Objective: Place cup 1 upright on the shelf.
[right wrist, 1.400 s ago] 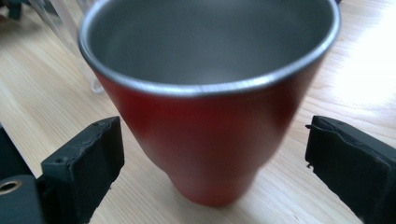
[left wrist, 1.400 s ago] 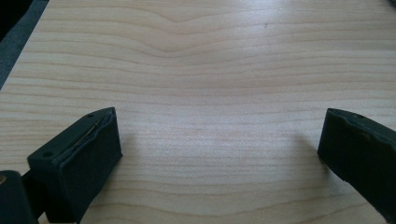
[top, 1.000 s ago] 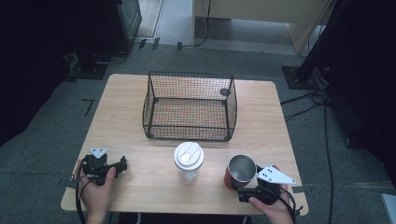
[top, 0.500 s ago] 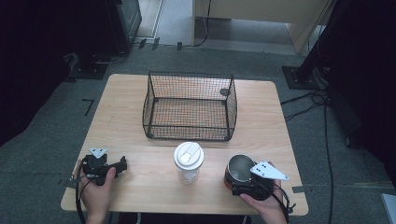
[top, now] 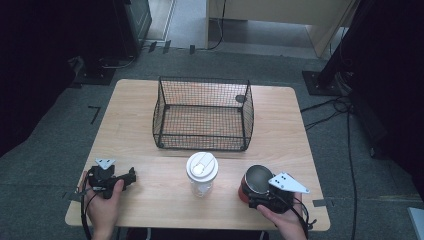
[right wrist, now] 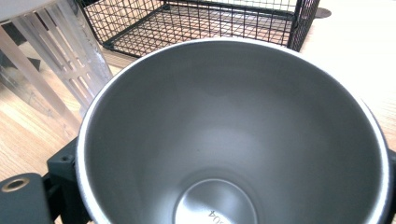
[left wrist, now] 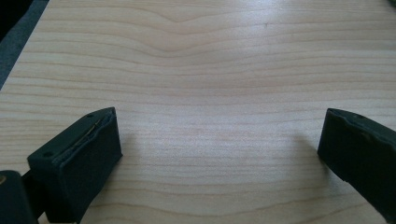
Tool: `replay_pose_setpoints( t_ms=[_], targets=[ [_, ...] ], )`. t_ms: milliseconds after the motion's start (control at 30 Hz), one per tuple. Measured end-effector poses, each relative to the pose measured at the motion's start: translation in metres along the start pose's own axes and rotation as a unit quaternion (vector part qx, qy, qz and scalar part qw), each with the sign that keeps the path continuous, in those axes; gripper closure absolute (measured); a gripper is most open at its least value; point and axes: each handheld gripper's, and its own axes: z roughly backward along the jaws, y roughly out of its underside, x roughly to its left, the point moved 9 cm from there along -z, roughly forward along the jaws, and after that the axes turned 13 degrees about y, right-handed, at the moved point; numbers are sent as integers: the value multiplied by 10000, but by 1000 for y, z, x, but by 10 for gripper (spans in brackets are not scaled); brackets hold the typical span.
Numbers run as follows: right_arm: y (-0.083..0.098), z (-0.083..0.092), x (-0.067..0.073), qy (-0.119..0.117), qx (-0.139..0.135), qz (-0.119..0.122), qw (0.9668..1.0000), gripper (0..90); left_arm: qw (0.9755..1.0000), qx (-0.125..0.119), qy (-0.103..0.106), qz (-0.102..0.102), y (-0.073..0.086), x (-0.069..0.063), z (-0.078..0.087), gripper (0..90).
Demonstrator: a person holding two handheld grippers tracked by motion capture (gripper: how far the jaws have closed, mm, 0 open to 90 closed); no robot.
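At frame bottom we see the right claw [top: 256, 196], jaws just closing w/ the steel cup [top: 256, 181] between them lower right on the surface [top: 135, 105], left claw [top: 131, 176] wide open & empty lower left, lidded tumbler [top: 201, 172] center, wire basket [top: 202, 112] beyond.
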Motion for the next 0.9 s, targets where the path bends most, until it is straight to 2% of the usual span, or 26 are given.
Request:
replay_pose_setpoints(
  t_ms=[133,633,900],
  targets=[
    [-2,1,1,31,-26,119,9999,70,10000,2,-1,-1,0,0,0,0],
    [-28,5,-2,121,-171,-93,9997,72,10000,0,0,0,0,0,0,1],
    [-49,7,2,150,-304,-8,9994,72,10000,-1,-1,1,0,0,0,0]
  ],
)
